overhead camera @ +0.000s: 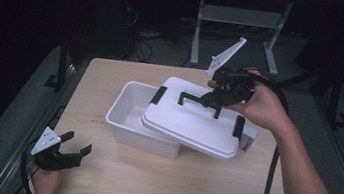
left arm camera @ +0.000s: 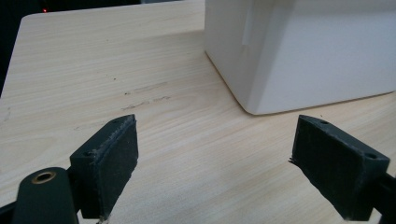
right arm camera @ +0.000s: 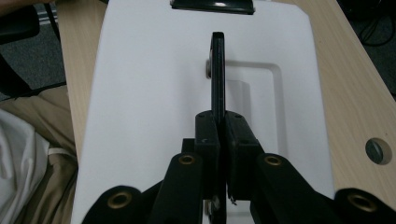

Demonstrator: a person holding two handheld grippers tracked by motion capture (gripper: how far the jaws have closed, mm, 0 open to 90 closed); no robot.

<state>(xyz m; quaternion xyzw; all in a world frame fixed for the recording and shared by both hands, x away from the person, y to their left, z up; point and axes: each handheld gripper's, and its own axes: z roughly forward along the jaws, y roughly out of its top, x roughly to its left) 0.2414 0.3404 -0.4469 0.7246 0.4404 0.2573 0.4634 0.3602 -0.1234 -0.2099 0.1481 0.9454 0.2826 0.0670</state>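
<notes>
- Nearest the high camera, our left gripper [overhead camera: 75, 146] rests at the near left corner of the table [overhead camera: 98, 178], well apart from the box [overhead camera: 130, 114], its jaws spread wide with bare wood between them.
- We take the white box as our landmark; it sits mid-table, its left part uncovered.
- Over the box lies the white lid [overhead camera: 192, 122], skewed and shifted toward the right, overhanging that side.
- Above the lid, our right gripper [overhead camera: 212, 98] pinches the lid's black handle [right arm camera: 218, 70], jaws pressed tight on the bar.
- Black latches [overhead camera: 159, 94] sit at the lid's ends.
</notes>
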